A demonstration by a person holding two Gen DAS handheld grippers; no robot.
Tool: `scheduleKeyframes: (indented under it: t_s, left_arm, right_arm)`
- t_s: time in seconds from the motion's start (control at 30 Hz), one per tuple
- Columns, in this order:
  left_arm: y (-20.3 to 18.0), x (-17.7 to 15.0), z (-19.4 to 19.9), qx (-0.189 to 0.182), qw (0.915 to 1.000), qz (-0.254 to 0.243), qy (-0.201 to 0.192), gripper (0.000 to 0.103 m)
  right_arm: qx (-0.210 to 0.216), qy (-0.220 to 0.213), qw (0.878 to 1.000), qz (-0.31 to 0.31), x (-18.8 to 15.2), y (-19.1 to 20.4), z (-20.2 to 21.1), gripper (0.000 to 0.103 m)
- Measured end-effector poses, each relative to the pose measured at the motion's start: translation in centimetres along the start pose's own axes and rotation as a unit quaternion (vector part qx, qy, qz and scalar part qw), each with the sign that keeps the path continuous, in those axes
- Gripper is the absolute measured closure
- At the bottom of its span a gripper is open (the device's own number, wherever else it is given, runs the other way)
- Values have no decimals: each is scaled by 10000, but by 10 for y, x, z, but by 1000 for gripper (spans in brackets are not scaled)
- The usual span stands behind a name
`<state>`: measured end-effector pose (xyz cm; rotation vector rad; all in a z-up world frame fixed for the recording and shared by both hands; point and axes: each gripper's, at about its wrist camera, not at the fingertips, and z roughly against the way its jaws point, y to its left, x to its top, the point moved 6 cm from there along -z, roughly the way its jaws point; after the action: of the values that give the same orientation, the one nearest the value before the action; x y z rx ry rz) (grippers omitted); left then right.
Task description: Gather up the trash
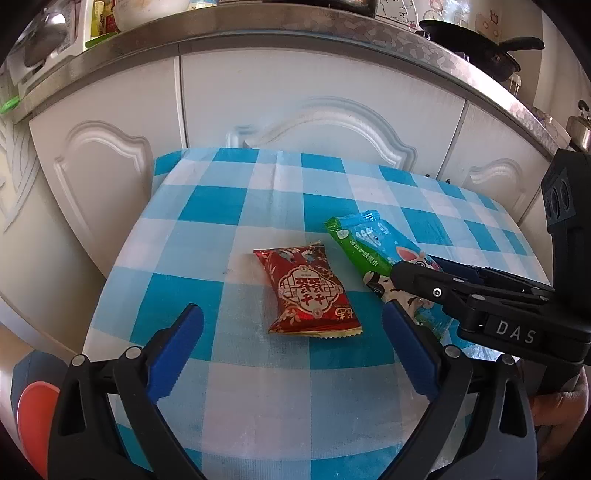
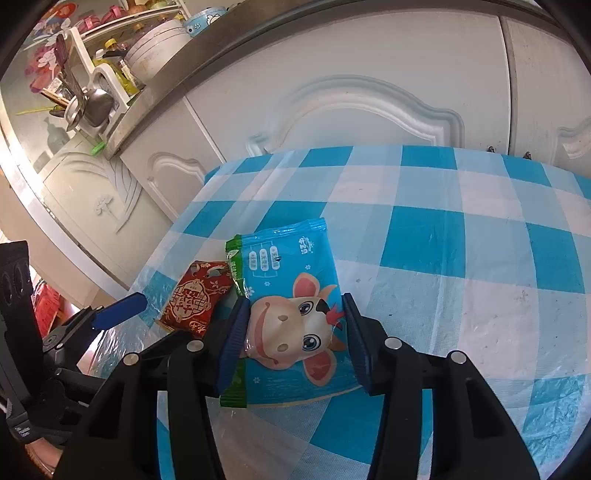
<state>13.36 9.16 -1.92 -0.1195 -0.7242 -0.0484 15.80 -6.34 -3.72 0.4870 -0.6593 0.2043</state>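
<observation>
A red snack wrapper (image 1: pixel 308 291) lies flat on the blue-and-white checked tablecloth (image 1: pixel 229 206). My left gripper (image 1: pixel 291 321) is open, its blue fingers on either side of the wrapper's near end, just short of it. A blue-and-green wrapper with a cartoon cow (image 2: pixel 291 306) lies to the right of the red one (image 2: pixel 195 299). My right gripper (image 2: pixel 293 314) straddles it with a finger at each side edge, jaws open to the wrapper's width. In the left wrist view the right gripper (image 1: pixel 413 273) covers the blue wrapper's (image 1: pixel 364 243) near half.
White cabinet doors (image 1: pixel 314 103) stand right behind the table. A countertop (image 1: pixel 229 26) above holds a black pan (image 1: pixel 476 48), bowls and jars. An orange-red round object (image 1: pixel 35 417) sits low at the left, off the table.
</observation>
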Motion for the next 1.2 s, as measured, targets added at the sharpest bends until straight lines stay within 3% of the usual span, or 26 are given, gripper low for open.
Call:
scheduleKeyframes:
  t_s: [0.17, 0.4, 0.5, 0.77, 1.2]
  left_arm:
    - [3, 3, -13, 221, 9995, 68, 208, 24]
    - [0, 3, -18, 592, 9978, -152, 261, 36]
    - [-4, 6, -19, 686, 9970, -257, 240, 50]
    - [-7, 7, -19, 768, 9964, -284, 233, 50]
    - [-3, 5, -17, 581, 9981, -45, 192, 50]
  right_arm:
    - [227, -93, 9995, -215, -1, -5, 6, 53]
    - [295, -108, 9991, -277, 0, -4, 5, 54]
    - [310, -110, 9990, -291, 0, -5, 5, 54]
    - [337, -114, 9988, -323, 1, -5, 4, 54]
    - [381, -142, 9985, -379, 1, -8, 5, 54]
